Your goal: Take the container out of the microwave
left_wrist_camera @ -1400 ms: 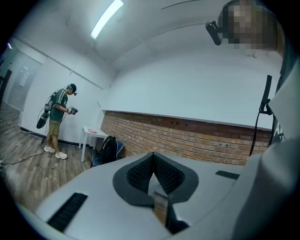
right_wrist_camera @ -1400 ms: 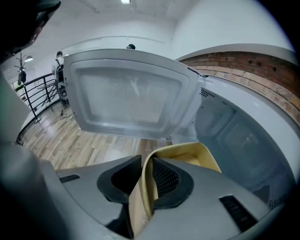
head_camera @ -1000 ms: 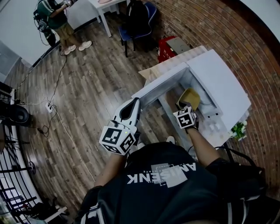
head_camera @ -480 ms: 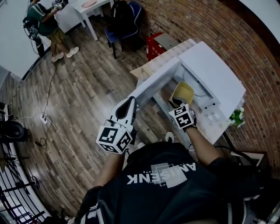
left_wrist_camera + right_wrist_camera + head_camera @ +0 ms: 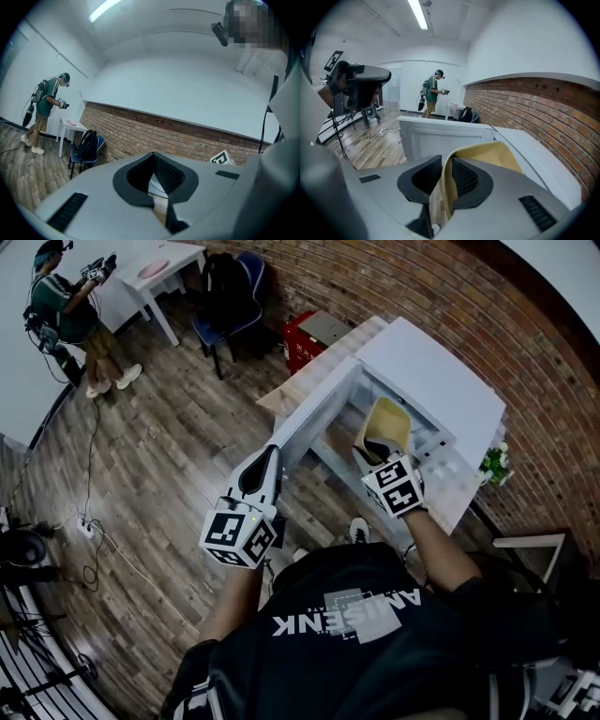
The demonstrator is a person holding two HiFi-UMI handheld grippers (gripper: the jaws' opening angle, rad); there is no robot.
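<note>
Gripping the container (image 5: pixel 385 424) by its near rim: right gripper (image 5: pixel 445 165) has the yellow wall pinched between its pads, jaws a narrow gap apart, only as wide as that wall. The container sits tilted at the mouth of the microwave (image 5: pixel 441 385), open side facing up and away from the person. Can't tell whether its far edge is past the front frame of the opening.

Door (image 5: pixel 314 425) is swung wide out to the left of the opening, inner face towards the cavity. It walls off that side, so free room for the container is straight out the front, towards the person, and upward.

Left gripper (image 5: pixel 153 156) has its tips together with nothing between them. It points level, just beside the door's free edge. Contact with the door isn't clear in either view.

Around the microwave:
- Brick wall (image 5: pixel 525 324) runs close behind and along its right side, so there is no room there.
- Plant (image 5: pixel 493 465) stands just beside its right front corner.
- The counter (image 5: pixel 292 388) edge shows past the door on the left.
- Red box (image 5: pixel 302 341) sits on the floor beyond that.
- Wooden floor (image 5: pixel 159 474) left of the door is open.
- A second person (image 5: pixel 66 320) stands well away by a white table (image 5: pixel 155 273), with a chair (image 5: pixel 225 310) between them and the microwave.
</note>
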